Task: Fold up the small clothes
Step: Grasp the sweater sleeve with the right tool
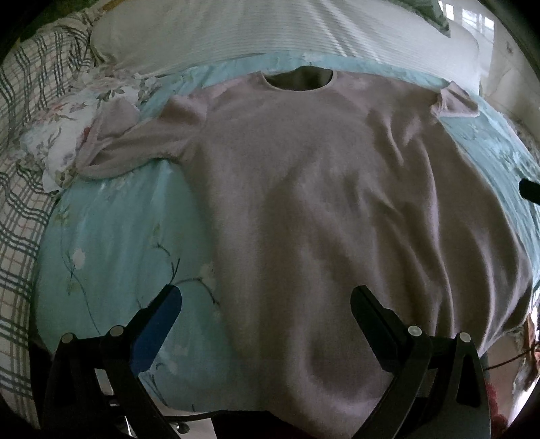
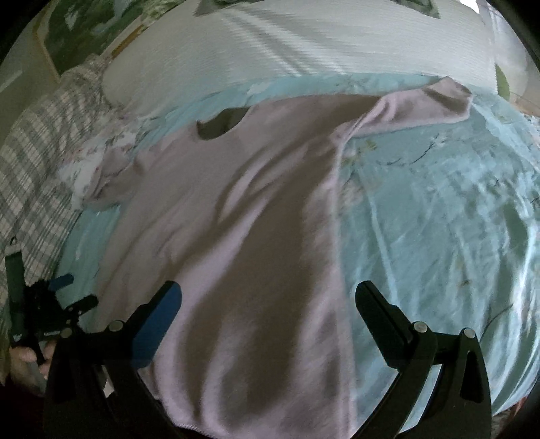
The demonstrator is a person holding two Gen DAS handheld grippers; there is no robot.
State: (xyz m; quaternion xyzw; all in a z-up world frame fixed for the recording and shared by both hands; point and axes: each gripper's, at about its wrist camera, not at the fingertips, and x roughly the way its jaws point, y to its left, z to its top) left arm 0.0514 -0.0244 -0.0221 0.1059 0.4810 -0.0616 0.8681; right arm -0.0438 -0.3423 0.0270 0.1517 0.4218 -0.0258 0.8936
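You are hovering both grippers, left (image 1: pixel 266 300) and right (image 2: pixel 268 299), fingers spread wide and empty, over the pink shirt (image 1: pixel 303 202) lying flat on the bed (image 1: pixel 118 236).

A bed is filling the view, its pale blue flowered sheet (image 1: pixel 111 236) lying smooth. A white ribbed pillow (image 1: pixel 236 30) is resting at the far end, with a checked blanket (image 1: pixel 20 189) bunching along the left edge. Daylight is streaking in bands across the pillow, and a bright window (image 1: pixel 472 15) is glowing at upper right.

Bed (image 1: pixel 111 236), aqua floral cover; pink top (image 1: pixel 320 202) spread flat; white pillow (image 1: pixel 219 33) behind
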